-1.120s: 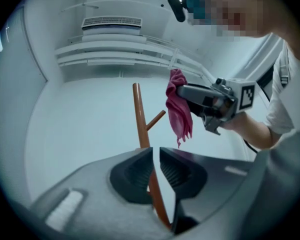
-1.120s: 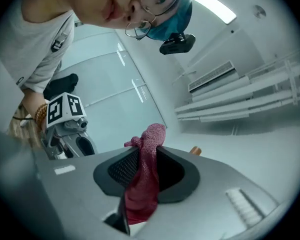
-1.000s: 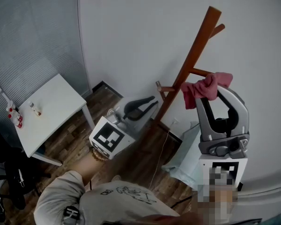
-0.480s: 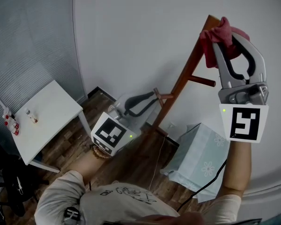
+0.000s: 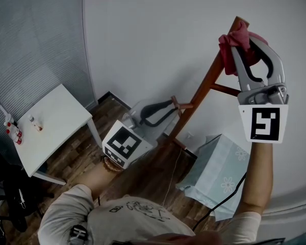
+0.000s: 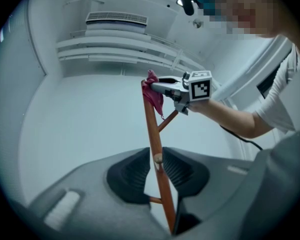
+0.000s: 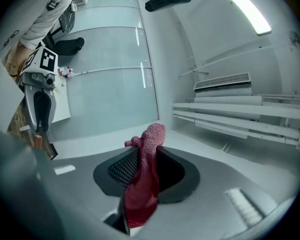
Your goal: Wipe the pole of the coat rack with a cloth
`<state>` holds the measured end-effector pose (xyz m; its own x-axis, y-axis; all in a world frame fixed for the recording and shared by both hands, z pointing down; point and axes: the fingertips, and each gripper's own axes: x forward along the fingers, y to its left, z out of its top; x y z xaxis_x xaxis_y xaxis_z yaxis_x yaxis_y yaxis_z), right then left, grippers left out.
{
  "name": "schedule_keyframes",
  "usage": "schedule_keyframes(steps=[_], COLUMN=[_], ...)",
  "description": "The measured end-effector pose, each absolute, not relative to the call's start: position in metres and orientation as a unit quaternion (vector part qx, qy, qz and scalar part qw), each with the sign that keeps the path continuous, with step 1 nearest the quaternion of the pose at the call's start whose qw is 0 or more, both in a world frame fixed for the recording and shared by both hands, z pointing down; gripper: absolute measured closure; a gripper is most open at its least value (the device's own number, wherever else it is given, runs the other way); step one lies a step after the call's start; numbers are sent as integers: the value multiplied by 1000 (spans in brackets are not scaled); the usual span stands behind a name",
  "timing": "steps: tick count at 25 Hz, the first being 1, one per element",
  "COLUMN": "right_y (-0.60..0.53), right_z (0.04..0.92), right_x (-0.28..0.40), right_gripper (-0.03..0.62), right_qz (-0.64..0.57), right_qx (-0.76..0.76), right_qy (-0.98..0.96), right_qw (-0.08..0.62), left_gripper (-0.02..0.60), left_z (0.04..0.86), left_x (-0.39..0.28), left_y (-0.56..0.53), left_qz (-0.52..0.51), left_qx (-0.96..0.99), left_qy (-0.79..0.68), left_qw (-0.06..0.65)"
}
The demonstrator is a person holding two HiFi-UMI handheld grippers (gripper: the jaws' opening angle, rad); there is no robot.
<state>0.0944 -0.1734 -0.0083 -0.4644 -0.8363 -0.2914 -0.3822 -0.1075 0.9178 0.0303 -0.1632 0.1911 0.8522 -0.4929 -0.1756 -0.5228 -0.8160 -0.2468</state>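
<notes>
Cloth (image 5: 233, 39) is up high in this scene: it is red and bunched up, right against the very top of the brown wooden pole (image 5: 204, 88) of the coat rack. The right gripper (image 5: 247, 47) holds the cloth. Its two jaws are pressed together on the cloth, with only the cloth between them. One end of the cloth sticks out past the tips and the rest hangs down between the jaws. The person's arm (image 5: 257, 177) reaches up to hold this gripper high, and its jaws point up at the top of the pole. The left gripper (image 5: 168, 107) is much lower down. The pole runs up between its two jaws, and a short peg (image 5: 182, 105) with a round end sticks out of the pole right there. These jaws have just been opening. They are now a little way apart, with a thin gap on each side of the pole, so they do not squeeze it. The pole leans in the head view, with its foot down by the wall (image 5: 153, 34) and its top up at the right. Another peg (image 5: 224, 90) sticks out higher up, just under the cloth. A white table (image 5: 56, 111) stands at the left on the dark wood floor (image 5: 143, 172), with small bottles (image 5: 13, 131) near its edge. A pale blue bag (image 5: 219, 162) with flowers on it sits on the floor near the foot of the coat rack.
</notes>
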Motion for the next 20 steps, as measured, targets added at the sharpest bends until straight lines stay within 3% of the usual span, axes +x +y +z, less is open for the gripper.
schedule_keyframes(steps=[20], right_y=[-178], right_z=[37], right_x=[79], right_gripper=[490], right_qz=[-613], right_qx=[443], right_qy=[-569], right_qw=[321], left_gripper=[502], left_z=[201], left_x=[40], left_y=[-168], left_qz=[47], left_qx=[-958], left_qy=[253], left_qw=[129])
